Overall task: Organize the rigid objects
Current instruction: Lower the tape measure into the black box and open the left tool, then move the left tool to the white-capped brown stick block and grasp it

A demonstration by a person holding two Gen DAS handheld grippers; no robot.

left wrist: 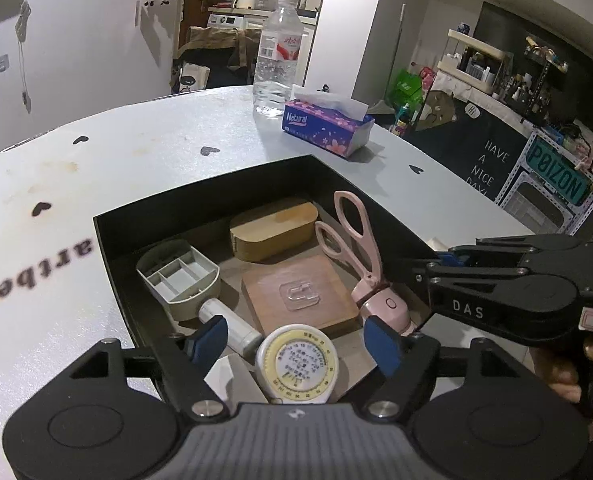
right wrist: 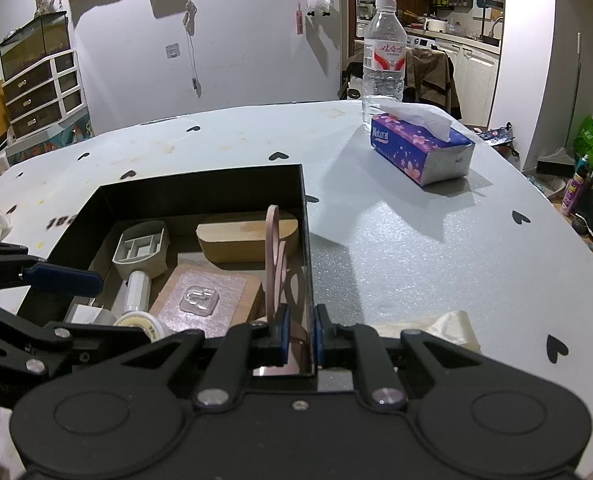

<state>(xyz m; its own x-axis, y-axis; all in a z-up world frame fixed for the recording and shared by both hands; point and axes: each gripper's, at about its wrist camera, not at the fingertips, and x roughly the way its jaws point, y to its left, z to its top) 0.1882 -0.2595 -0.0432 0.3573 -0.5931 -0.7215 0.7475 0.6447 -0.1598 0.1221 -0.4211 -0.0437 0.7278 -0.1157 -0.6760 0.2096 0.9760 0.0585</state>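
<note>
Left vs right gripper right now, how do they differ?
The left gripper stands open, blue pads wide of the round yellow-and-white tape measure lying between them in the black cardboard box; nothing is pressed. The right gripper is shut on the box's right wall, pinching it. The left is over the box's inside; the right sits at its edge. Both are black with blue pads and point downward.

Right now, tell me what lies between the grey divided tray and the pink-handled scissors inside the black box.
In the left wrist view, a square wooden block topped by a clear adhesive hook lies between the grey divided tray and the pink-handled scissors.
</note>
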